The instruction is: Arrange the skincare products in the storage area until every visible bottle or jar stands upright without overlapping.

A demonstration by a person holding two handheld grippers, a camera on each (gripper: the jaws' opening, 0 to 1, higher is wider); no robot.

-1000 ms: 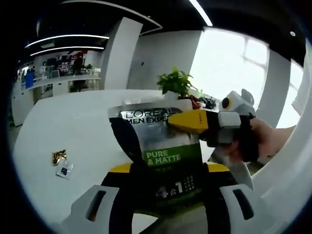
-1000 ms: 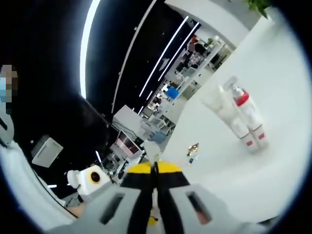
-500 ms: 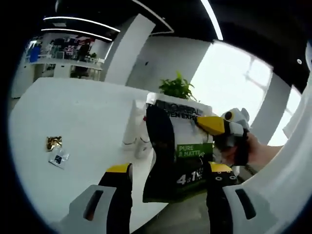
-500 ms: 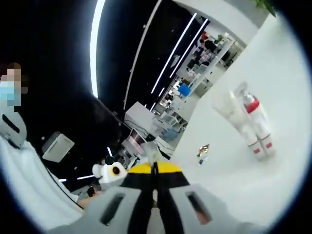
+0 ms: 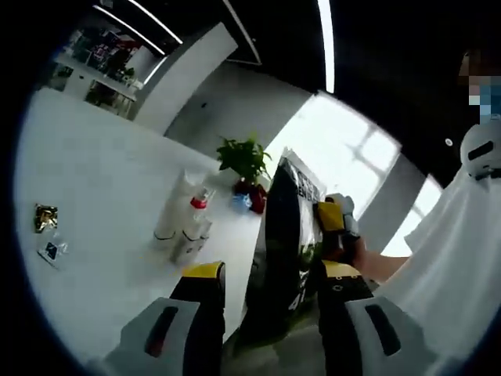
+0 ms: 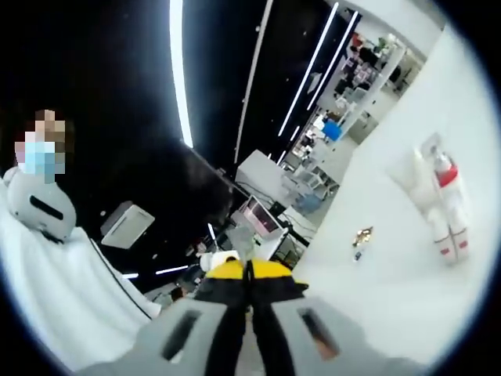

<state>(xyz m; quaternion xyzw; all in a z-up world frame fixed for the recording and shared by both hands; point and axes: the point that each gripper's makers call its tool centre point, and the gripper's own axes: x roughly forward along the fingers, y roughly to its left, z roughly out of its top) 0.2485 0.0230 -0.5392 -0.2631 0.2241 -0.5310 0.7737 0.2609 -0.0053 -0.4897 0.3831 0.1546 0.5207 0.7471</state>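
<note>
A dark L'Oreal refill pouch [image 5: 283,243] hangs edge-on between the jaws of my left gripper [image 5: 271,271], which stand open on either side of it. From the right, my right gripper [image 5: 330,218] is shut on the pouch's upper edge. In the right gripper view, my right gripper [image 6: 249,271] is pinched shut with a thin sliver of the pouch [image 6: 244,241] sticking up from it. A white tube and two white bottles with red trim [image 5: 185,222] stand upright together on the white table [image 5: 94,180]. The same bottles [image 6: 443,205] are at the right of the right gripper view.
Two small sachets [image 5: 45,232] lie on the table to the left, and the same sachets [image 6: 361,237] are tiny in the right gripper view. A potted plant [image 5: 244,160] stands behind the bottles. A person in white [image 5: 446,258] is at the right. Office desks lie beyond the table.
The pouch has turned from face-on to edge-on in the left gripper view, still held by the right gripper. Both cameras have swung, bringing the standing bottles into the left gripper view.
</note>
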